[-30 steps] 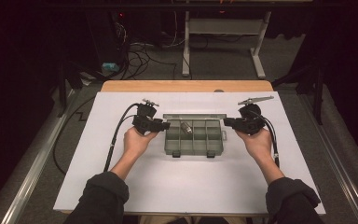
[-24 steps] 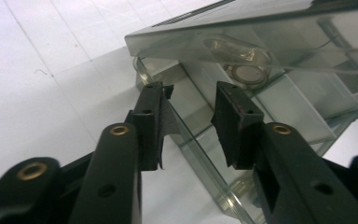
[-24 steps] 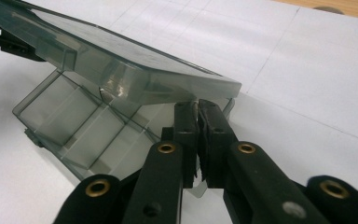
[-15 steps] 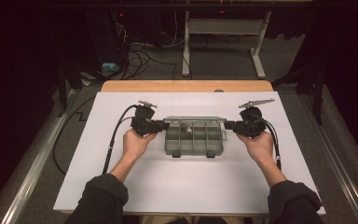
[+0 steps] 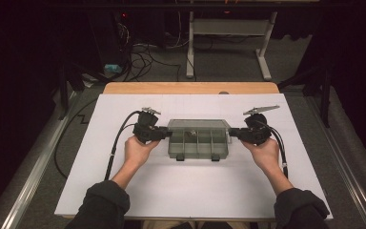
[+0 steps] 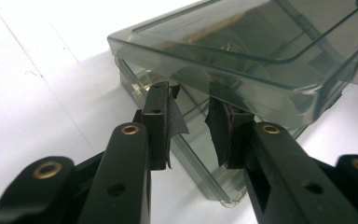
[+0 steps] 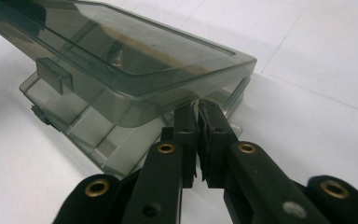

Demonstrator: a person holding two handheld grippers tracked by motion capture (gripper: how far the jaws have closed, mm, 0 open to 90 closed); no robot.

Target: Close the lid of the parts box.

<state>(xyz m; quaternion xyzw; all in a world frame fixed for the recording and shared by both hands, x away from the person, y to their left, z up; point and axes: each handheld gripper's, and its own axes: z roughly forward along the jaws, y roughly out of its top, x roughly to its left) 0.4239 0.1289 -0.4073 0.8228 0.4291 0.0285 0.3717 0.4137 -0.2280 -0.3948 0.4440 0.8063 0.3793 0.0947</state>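
A smoky clear compartment box [image 5: 198, 143] lies mid-table with its lid [image 5: 198, 125] lifted a little at the front. My left gripper [image 5: 166, 133] is at the box's left end. In the left gripper view its jaws [image 6: 189, 93] have just been closing and now straddle the base's end wall [image 6: 191, 158] under the lid [image 6: 242, 32], clamped on that wall. At the right end my right gripper [image 5: 232, 134] is shut, its pads nearly together [image 7: 198, 107] on the base's rim [image 7: 98, 130] below the lid [image 7: 135, 51].
The box rests on a white sheet [image 5: 190, 191] covering the table, whose wooden far edge [image 5: 190, 88] shows beyond it. Two dark latches [image 5: 180, 157] face the person. Metal rails [image 5: 33, 171] run along both sides. A desk frame [image 5: 228, 28] and floor cables stand behind.
The left hand has settled slightly against the box's left end. The right hand and the box stay where they were.
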